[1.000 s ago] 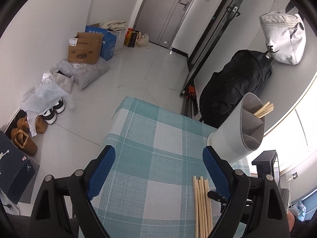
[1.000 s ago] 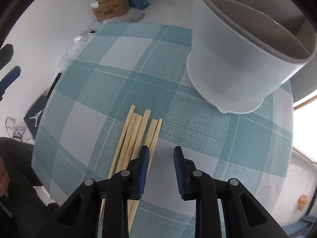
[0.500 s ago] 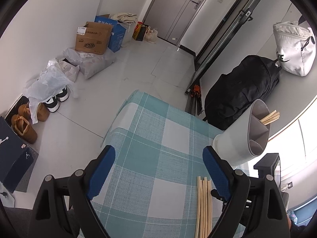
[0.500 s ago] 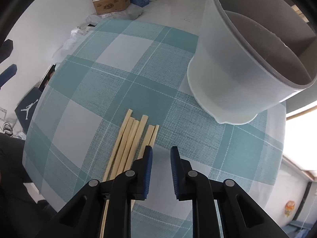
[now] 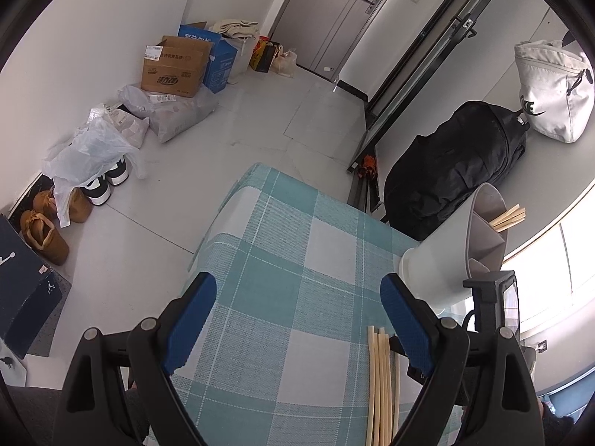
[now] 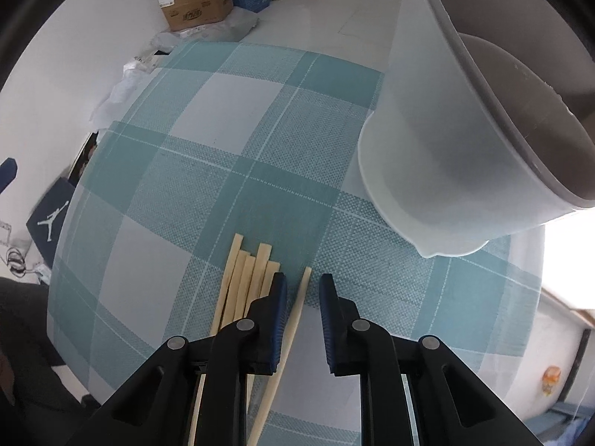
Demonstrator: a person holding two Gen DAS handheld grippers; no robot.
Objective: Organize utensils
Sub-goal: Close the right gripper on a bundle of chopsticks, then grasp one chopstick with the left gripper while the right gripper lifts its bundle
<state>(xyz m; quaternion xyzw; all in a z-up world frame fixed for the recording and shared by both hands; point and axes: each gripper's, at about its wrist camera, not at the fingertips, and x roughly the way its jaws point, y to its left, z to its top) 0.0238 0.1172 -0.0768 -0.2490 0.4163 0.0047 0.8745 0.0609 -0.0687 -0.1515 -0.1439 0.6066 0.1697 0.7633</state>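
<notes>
A: Your right gripper is low over the checked teal-and-white woven cloth, blue ribbed pads slightly apart. One pale wooden chopstick lies in the gap; I cannot tell whether either pad touches it.

B: And the rest?

A: The other chopsticks, flat square-ended sticks, lie side by side just left of your left pad, which overlaps the nearest one. In the left view this bundle sits near the table's right edge.

B: The holder?

A: The holder, smooth white plastic with a grey lining, round and flaring upward, stands near the far right corner. Its divided inside already holds a few chopsticks.

B: My left hand?

A: Your left gripper hangs above the cloth, spread wide, holding nothing.
</notes>
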